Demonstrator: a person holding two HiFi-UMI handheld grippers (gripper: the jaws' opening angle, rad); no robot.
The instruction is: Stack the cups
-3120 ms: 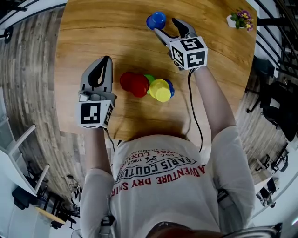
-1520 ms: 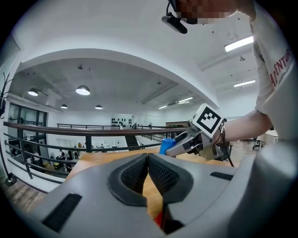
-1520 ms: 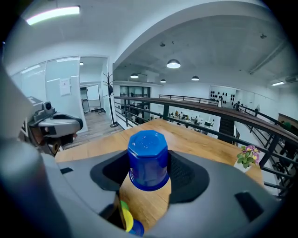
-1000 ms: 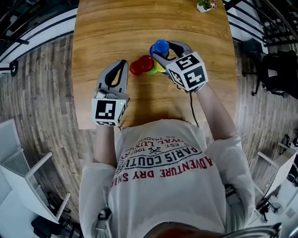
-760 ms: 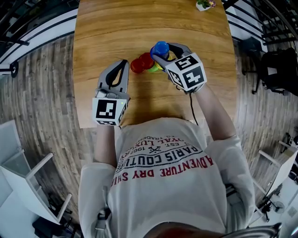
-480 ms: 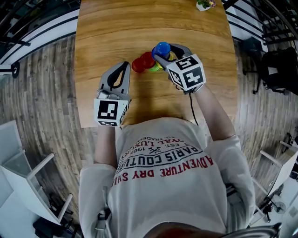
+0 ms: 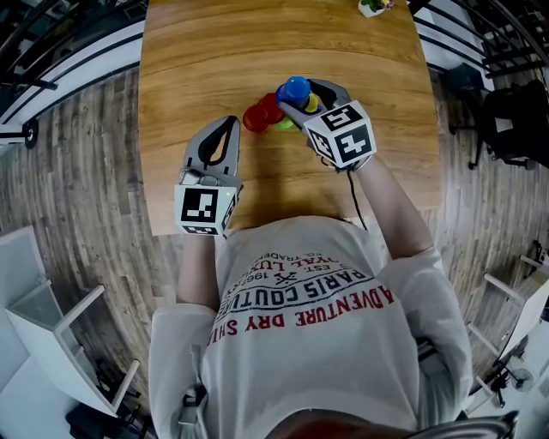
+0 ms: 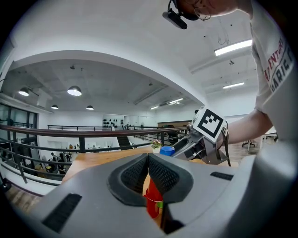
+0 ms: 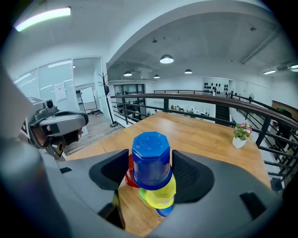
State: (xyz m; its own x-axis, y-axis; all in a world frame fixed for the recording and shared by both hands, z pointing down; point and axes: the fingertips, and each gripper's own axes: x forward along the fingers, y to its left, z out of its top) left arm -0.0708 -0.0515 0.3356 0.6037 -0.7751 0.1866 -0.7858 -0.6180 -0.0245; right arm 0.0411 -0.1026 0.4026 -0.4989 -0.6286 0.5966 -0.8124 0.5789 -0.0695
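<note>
A blue cup [image 9: 151, 160] stands upside down on a yellow cup [image 9: 160, 195]. It sits between the jaws of my right gripper [image 9: 150, 172], which are opening; a gap shows at the left pad. Red cups [image 9: 129, 176], a green cup [image 9: 141, 194] and another blue cup [image 9: 163, 212] lie around the yellow one. From above, the blue cup [image 7: 296, 88] tops the cluster with the red cups [image 7: 262, 114] to its left and my right gripper [image 7: 302, 93] around it. My left gripper [image 7: 229, 122] is shut and empty, just left of the red cups [image 8: 152, 204].
The cups lie mid-way across a wooden table [image 7: 214, 51]. A small potted plant [image 7: 374, 7] stands at the far right corner. The table's near edge runs under both grippers, with plank floor beyond it.
Three seconds ago the right gripper held the blue cup far from the cluster; now that cup rests on the yellow one. Over the last second the grippers have hardly moved.
</note>
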